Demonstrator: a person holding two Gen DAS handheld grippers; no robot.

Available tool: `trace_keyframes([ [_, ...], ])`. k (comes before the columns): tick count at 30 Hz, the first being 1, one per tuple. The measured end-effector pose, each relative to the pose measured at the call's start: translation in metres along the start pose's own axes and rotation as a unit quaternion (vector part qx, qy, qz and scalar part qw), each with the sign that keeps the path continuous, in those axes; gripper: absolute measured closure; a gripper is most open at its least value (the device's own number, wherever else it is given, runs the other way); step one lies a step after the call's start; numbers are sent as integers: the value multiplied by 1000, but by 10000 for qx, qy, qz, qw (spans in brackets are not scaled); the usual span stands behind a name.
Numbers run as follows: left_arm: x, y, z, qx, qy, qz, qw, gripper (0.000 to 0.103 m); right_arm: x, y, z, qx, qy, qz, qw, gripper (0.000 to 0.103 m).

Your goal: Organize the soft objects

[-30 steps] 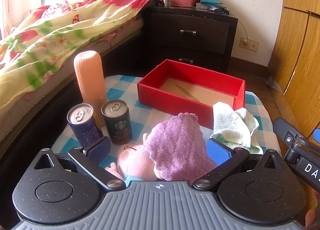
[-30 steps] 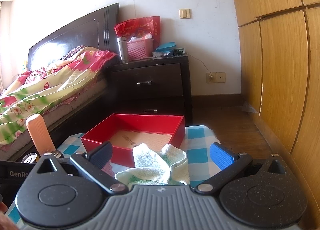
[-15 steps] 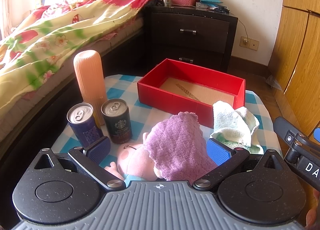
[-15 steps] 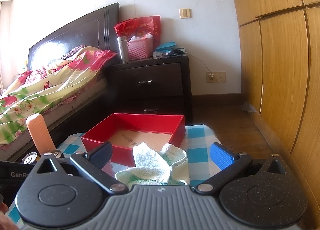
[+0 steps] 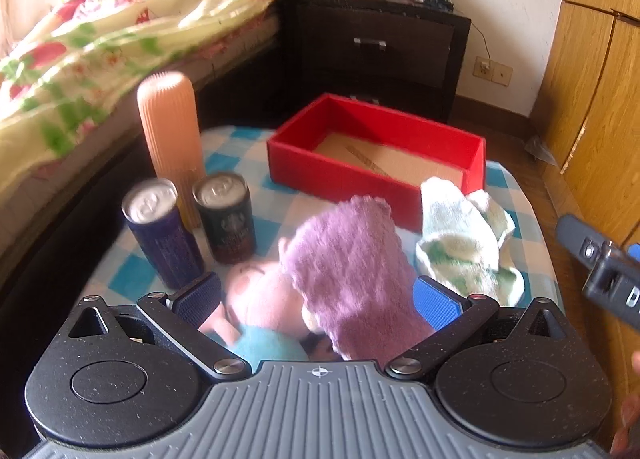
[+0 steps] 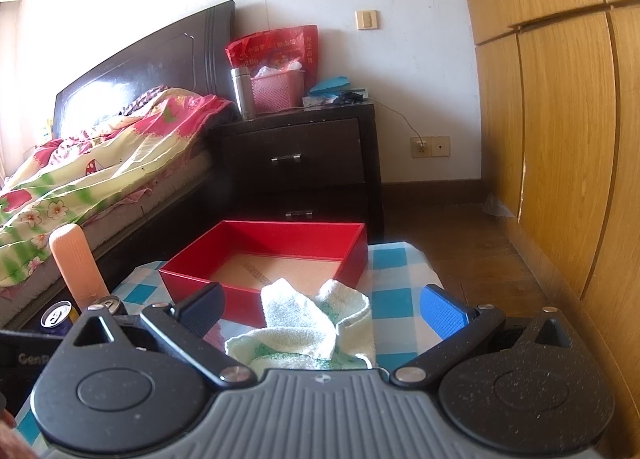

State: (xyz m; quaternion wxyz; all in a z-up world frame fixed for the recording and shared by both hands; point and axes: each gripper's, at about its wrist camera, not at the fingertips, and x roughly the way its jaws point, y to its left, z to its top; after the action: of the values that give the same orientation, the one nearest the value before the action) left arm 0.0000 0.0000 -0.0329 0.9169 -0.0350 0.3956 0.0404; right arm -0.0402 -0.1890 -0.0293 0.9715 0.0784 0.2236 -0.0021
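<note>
A purple cloth [image 5: 352, 275] lies over a pink plush toy [image 5: 260, 299] on the checked table, right between the open fingers of my left gripper [image 5: 318, 297]. A white-green towel [image 5: 468, 235] lies crumpled to its right, in front of an empty red box [image 5: 376, 163]. In the right wrist view, my right gripper [image 6: 322, 309] is open, with the towel [image 6: 312, 323] between its fingers and the red box [image 6: 272, 255] behind it.
A peach ribbed bottle [image 5: 172, 139] and two drink cans [image 5: 160, 235] [image 5: 226, 215] stand at the table's left. A bed [image 5: 100, 43] lies to the left, a dark nightstand [image 5: 380, 51] stands behind, and wooden wardrobe doors [image 6: 560, 139] are at the right.
My left gripper has moved forward and lower over the purple cloth and plush toy. The right gripper has barely moved.
</note>
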Motion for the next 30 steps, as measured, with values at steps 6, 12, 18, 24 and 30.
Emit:
trace_keyframes([
  [6,20,0,-30,157,511,-48,9986,8,5,-21,1,130,244,-74,9996,18],
  [12,31,-9,-29,-86,639,-380,9972,14,9,-30,-1,88,434,-54,9990,18],
  [18,45,-30,-21,9,994,-816,9917,56,15,-36,0,56,625,-71,9980,18],
  [24,61,-18,-26,-458,1448,-1243,9806,95,19,-40,1,102,696,-77,9975,18],
  [30,46,-9,-12,-437,1250,-1586,9784,101,31,-36,0,-44,852,-76,9963,18],
])
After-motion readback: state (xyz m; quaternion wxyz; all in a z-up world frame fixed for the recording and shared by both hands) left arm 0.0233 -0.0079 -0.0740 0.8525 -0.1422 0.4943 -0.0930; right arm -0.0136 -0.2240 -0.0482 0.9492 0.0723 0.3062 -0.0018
